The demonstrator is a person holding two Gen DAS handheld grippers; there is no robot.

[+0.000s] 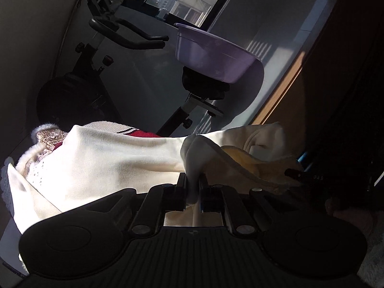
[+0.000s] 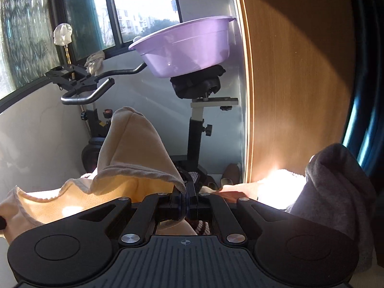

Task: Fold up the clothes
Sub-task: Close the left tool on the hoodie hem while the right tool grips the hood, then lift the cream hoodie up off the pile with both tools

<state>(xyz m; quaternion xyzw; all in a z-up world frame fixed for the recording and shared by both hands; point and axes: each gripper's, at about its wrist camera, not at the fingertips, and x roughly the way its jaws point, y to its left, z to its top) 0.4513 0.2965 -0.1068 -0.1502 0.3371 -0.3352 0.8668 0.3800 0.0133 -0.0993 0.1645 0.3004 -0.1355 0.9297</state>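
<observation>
Between both grippers' fingers (image 1: 183, 187) — cream garment (image 1: 115, 163)

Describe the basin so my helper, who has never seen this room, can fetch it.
Find the exercise bike by the window. The basin sits on its black saddle, tilted against the wall. It is the only lilac plastic thing there; everything near it is black metal.
</observation>
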